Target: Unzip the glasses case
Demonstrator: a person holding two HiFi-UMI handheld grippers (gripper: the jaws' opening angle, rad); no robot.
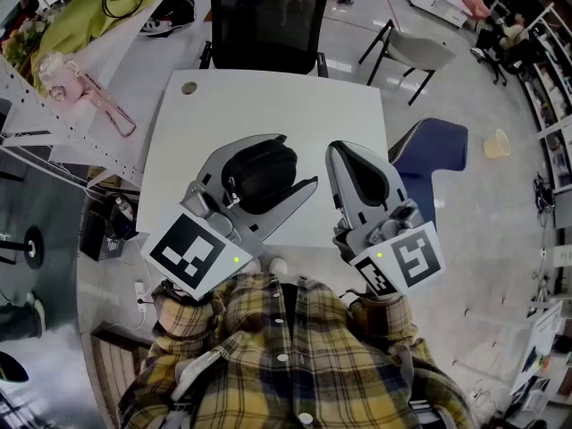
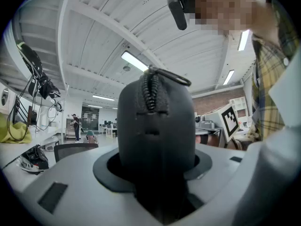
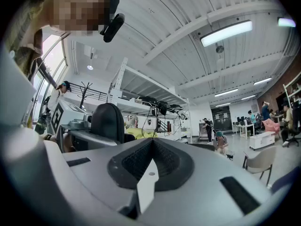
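Observation:
The black glasses case (image 1: 259, 175) is clamped between the jaws of my left gripper (image 1: 288, 161), which is shut on it and held up over the white table (image 1: 268, 96). In the left gripper view the case (image 2: 155, 126) stands upright and fills the gap in the left gripper (image 2: 155, 173). Its zipper (image 2: 150, 91) runs over the top, closed as far as I can see, with a thin pull loop (image 2: 175, 77) sticking out to the right. My right gripper (image 1: 344, 150) sits beside the case, shut on nothing. The right gripper view shows the right gripper (image 3: 153, 160) with its pads together and the case (image 3: 107, 121) off to the left.
A black office chair (image 1: 268, 21) stands at the table's far edge, a grey chair (image 1: 420, 52) at the far right and a blue seat (image 1: 438, 150) at the right. Shelving with a green cloth (image 1: 89, 16) runs along the left. The person's plaid shirt (image 1: 286, 356) fills the foreground.

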